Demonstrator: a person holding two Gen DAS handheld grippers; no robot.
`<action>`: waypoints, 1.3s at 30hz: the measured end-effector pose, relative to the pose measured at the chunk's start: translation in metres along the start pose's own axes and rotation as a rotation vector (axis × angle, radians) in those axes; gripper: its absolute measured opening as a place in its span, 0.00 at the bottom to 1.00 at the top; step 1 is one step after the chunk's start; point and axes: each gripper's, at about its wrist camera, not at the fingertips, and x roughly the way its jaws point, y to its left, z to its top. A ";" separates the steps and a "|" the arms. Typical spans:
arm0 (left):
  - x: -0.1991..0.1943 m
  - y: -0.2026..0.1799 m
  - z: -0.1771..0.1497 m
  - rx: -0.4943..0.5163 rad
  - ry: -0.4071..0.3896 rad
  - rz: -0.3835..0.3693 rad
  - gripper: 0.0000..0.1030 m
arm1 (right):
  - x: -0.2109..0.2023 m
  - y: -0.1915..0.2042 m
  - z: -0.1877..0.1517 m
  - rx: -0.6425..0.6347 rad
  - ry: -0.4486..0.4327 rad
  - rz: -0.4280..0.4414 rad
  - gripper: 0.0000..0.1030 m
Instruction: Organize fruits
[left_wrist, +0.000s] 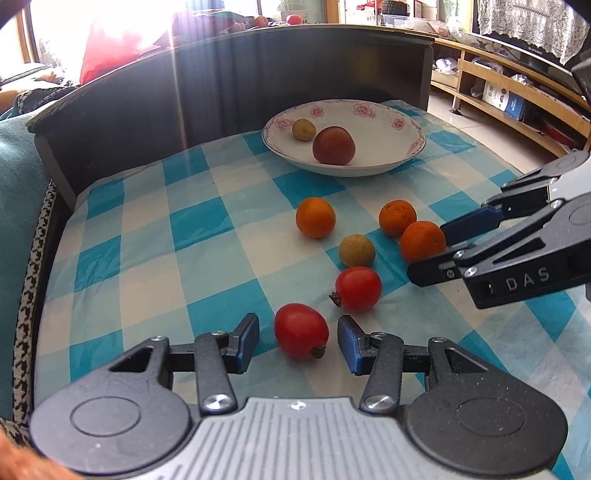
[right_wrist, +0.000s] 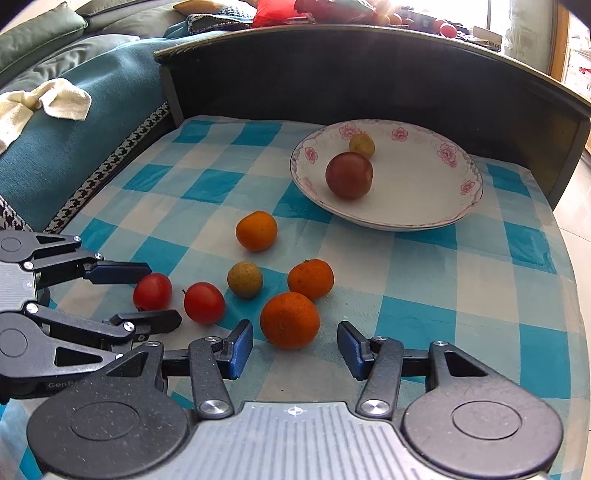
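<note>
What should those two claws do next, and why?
Probably close both. The left gripper is open with a red tomato between its fingers; the right gripper is open around an orange. Neither grips yet, and the plate awaits more fruit.

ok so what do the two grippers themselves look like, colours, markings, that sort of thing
Both the left gripper and the right gripper match: speckled black linkage arms with silver screws, round black discs at the base, a ribbed grey centre plate, and blue pads on the jaws. White lettering reading DAS shows on the right one. No cables or sleeves are visible.
</note>
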 end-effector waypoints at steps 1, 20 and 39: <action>0.001 0.000 0.001 -0.003 0.000 0.002 0.54 | 0.001 0.000 0.000 0.000 0.002 0.000 0.41; -0.013 -0.008 -0.004 0.004 0.034 -0.052 0.38 | -0.019 0.001 -0.001 -0.018 0.041 -0.012 0.26; -0.018 -0.019 -0.017 0.087 0.000 -0.033 0.59 | -0.023 0.000 -0.025 -0.023 0.051 0.000 0.46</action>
